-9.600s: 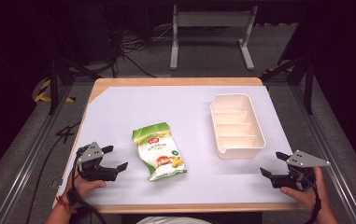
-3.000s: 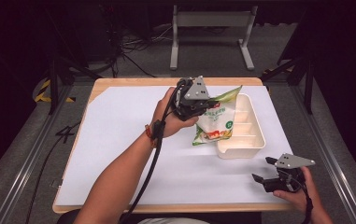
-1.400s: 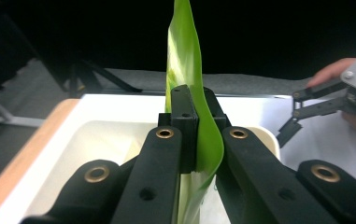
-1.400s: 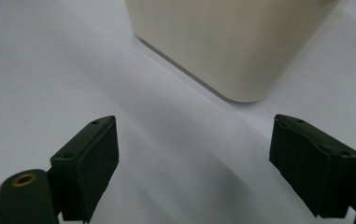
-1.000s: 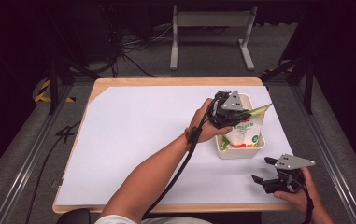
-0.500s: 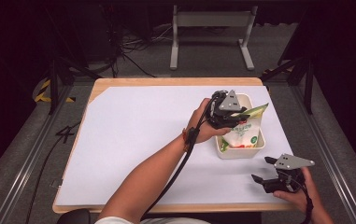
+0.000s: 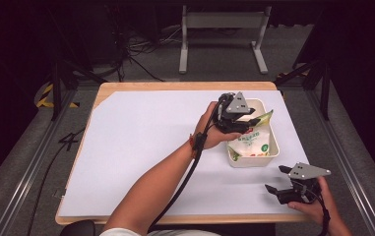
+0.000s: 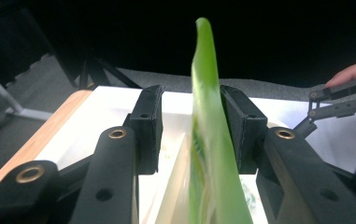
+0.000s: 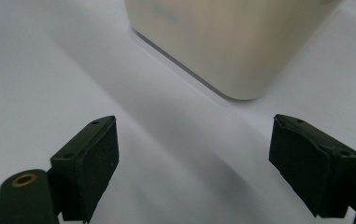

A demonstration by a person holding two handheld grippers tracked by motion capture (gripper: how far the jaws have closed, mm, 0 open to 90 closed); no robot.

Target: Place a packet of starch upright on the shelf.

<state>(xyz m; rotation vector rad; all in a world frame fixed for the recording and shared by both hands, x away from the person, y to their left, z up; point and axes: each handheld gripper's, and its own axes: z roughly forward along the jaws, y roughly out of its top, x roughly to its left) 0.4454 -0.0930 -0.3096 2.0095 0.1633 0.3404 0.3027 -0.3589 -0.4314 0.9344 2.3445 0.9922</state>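
Release of snack bag [image 7: 252, 142] into tray [image 7: 273, 147], right of tabletop centre.
Left claw [image 8: 192, 126], just opening, straddles the bag's edge, pads apart; withdraw straight up, without snagging. Right claw [image 9: 194, 163] gapes empty nearby.

Green-and-white snack bag [image 7: 252, 140], cream tray [image 7: 272, 152], white table cover [image 7: 140, 147], light wood table edge [image 7: 175, 85], black jaws.

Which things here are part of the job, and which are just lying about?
In the job: snack bag; tray; left hand-held gripper, jaws just opening, bag between them.
Lying about: right hand-held gripper, open; white sheet; table.
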